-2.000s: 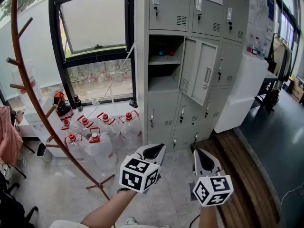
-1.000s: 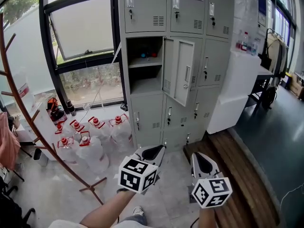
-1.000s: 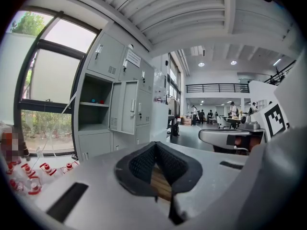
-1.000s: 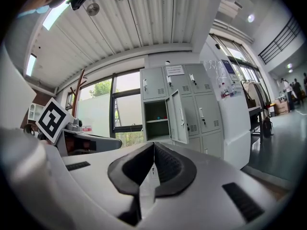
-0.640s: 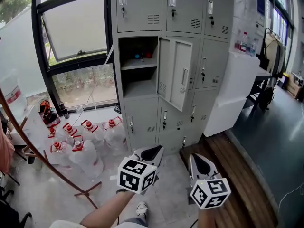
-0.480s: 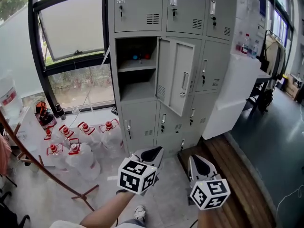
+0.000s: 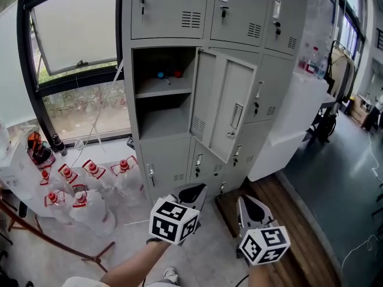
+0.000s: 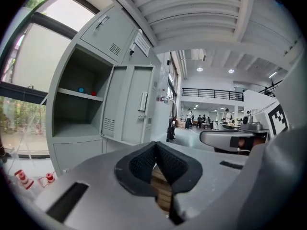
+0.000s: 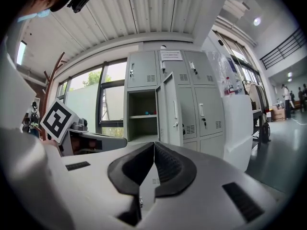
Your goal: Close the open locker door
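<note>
A grey bank of lockers [image 7: 173,17] fills the wall ahead. One door [image 7: 222,103] in the middle row hangs open, hinged on its right and swung out toward me, with a handle [image 7: 236,116] near its free edge. The open compartment [image 7: 160,94] has a shelf with small blue and red items. My left gripper [image 7: 192,192] and right gripper [image 7: 250,204] are low in the head view, well short of the lockers, both shut and empty. The door [image 8: 128,110] shows in the left gripper view beyond the left gripper [image 8: 154,150]. The right gripper view shows it as a door [image 9: 171,109] past the right gripper [image 9: 153,152].
Several large water jugs with red caps [image 7: 72,187] stand on the floor at the left under the window [image 7: 72,28]. A wooden coat stand's leg [image 7: 36,235] crosses the lower left. A white cabinet [image 7: 287,121] stands right of the lockers, with a wooden strip [image 7: 281,214] on the floor.
The view has moved closer to the lockers and shifted left; the open door now looms larger and nearer. Both grippers keep their places in the frame, still shut.
</note>
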